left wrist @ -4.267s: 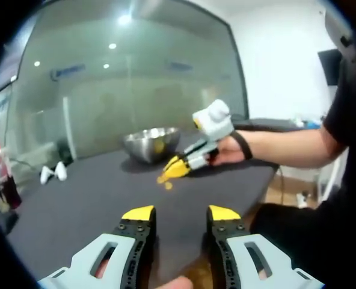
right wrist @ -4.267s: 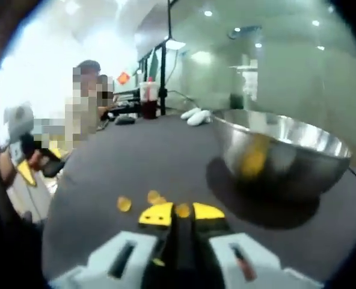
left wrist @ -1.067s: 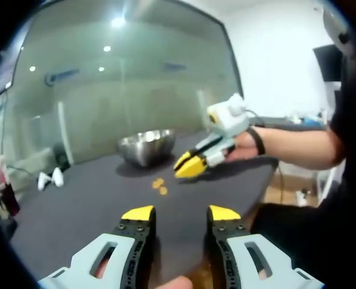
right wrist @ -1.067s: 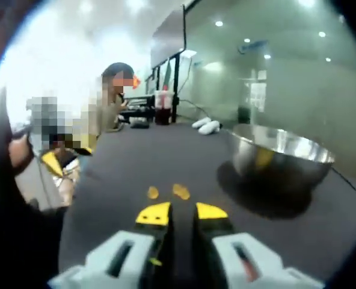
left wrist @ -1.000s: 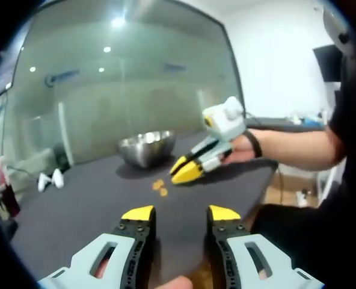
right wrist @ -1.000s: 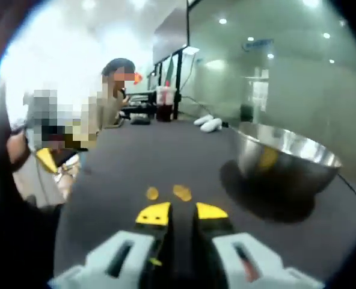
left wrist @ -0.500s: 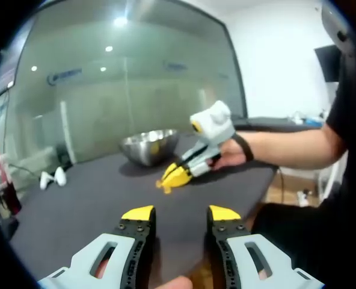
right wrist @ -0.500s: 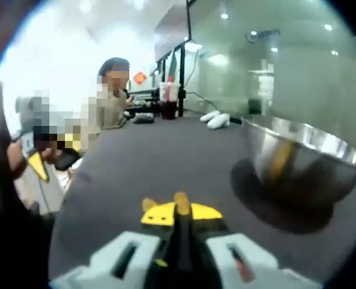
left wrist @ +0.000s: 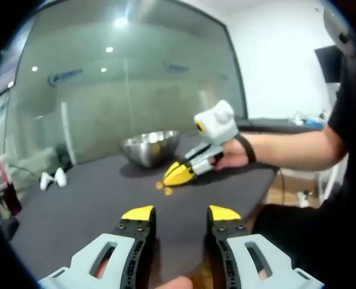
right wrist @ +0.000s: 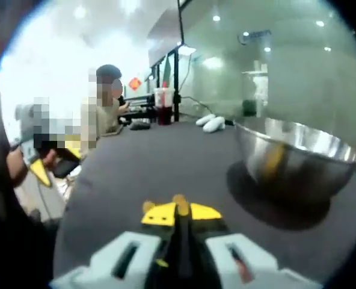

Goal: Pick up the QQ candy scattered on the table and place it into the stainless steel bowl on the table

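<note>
Right gripper [right wrist: 182,212]: jaws together, whether a candy [right wrist: 180,200] is pinched I cannot tell; two pieces lie on the table [left wrist: 76,205] by its tips. Left gripper [left wrist: 180,212]: jaws apart, idle. Bowl [right wrist: 295,158] near. Judged small, light, soft, slippery; pinch across the middle

Left fingers [left wrist: 143,212] apart; right fingers [right wrist: 160,213] apparently closed.

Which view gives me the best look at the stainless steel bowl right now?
The right gripper view: the stainless steel bowl sits close and large there, rim and shiny wall clear, a yellow reflection on its side. The left gripper view shows the bowl small and far, beyond the right tool.
</note>
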{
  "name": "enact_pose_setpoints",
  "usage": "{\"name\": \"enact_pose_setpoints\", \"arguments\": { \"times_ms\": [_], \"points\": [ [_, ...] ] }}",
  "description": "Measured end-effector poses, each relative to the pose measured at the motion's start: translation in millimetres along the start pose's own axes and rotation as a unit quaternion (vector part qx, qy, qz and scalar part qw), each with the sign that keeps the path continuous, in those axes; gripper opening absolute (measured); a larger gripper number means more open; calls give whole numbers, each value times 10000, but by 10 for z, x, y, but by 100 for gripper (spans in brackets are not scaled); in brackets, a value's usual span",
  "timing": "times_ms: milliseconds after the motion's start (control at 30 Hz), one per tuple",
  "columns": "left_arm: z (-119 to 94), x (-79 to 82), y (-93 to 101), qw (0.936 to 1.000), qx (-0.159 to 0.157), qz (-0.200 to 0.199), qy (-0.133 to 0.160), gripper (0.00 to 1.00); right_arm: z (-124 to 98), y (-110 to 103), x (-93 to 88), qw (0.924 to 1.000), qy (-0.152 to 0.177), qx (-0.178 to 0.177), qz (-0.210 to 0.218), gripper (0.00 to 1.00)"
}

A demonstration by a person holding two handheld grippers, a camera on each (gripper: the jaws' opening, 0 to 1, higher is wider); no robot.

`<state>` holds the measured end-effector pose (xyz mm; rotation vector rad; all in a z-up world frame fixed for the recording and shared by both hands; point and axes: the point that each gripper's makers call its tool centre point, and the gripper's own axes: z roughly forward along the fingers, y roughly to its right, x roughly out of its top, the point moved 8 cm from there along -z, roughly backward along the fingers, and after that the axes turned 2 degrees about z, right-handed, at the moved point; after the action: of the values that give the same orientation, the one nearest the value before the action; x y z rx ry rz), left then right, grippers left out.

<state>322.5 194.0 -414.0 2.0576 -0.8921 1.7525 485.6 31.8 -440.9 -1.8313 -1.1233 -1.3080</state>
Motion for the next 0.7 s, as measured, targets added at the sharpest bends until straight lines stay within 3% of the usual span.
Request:
{"name": "enact_pose_setpoints", "arguments": {
  "times_ms": [133,200,300,367,467,533,600,633,700],
  "points": [
    [-9,-10,-1,10000,28,-10,-16,36,-173,47,129,9979,395,-518,-51,8],
    [-10,-12,-1,10000,41,-32,-9,36,-317,114,284,9910,936,-957,22,8],
    [-3,-13,12,10000,18,-29,-24,36,-461,180,476,9822,1426,-1221,20,8],
    [4,-6,20,10000,3,13,-41,36,-451,134,547,9867,1440,-751,-91,8],
    [7,25,34,10000,-31,49,-8,36,-432,240,597,9849,1284,-1116,-309,8],
    [10,32,34,10000,-23,51,8,36,-437,344,649,9803,1360,-1421,-177,8],
    [13,28,38,10000,-17,40,-1,36,-399,547,720,9759,1499,-1579,130,8],
    [14,26,42,10000,-17,46,-11,36,-419,649,764,9686,1669,-1837,177,8],
    [9,30,54,10000,-24,63,-17,36,-389,723,806,9651,1891,-1808,136,8]
  ]
}}
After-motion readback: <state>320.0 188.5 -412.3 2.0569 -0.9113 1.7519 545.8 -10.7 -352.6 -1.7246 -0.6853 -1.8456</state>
